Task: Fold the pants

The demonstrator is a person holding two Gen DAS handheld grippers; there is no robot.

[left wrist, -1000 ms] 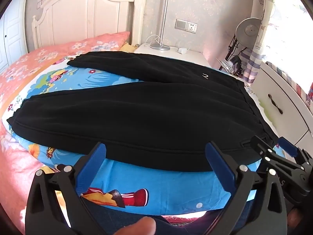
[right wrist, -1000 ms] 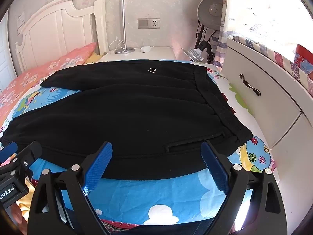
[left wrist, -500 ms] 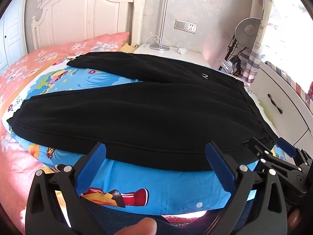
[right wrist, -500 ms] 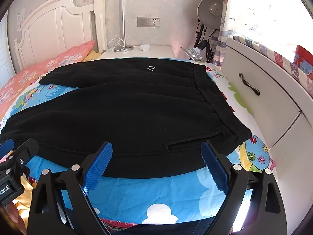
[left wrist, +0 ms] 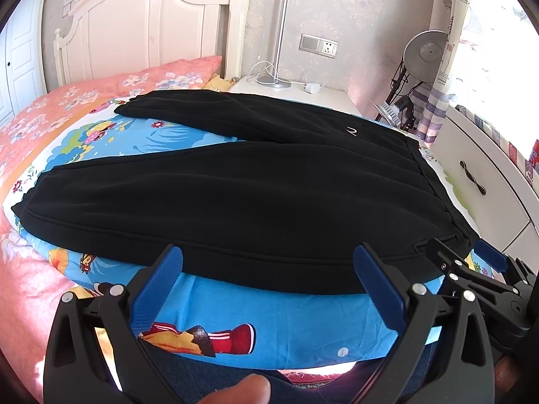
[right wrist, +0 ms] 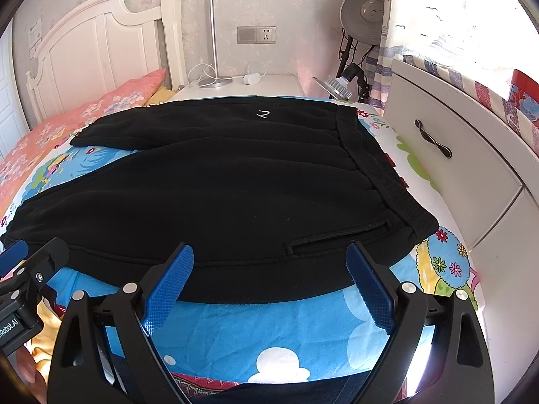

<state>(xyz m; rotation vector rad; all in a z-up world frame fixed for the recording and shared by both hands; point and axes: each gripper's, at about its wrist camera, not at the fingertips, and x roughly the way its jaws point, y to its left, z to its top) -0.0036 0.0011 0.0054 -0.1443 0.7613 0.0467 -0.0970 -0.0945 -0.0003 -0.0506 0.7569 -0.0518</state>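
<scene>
Across a cartoon-print blue bedsheet [left wrist: 269,316] lie black fleece pants [left wrist: 235,195], far leg partly hidden, before the left gripper [left wrist: 267,262] and right gripper [right wrist: 269,259], jaws spread.

White "2"-like mark on black pants [right wrist: 262,113]; "Robot.AI" on left gripper [right wrist: 13,256].

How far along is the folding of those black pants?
Barely started. The black pants lie spread flat on the cartoon sheet, legs apart, no fold made. Both tongs, left and right, are open and empty near the closest edge. Every fold remains.
</scene>
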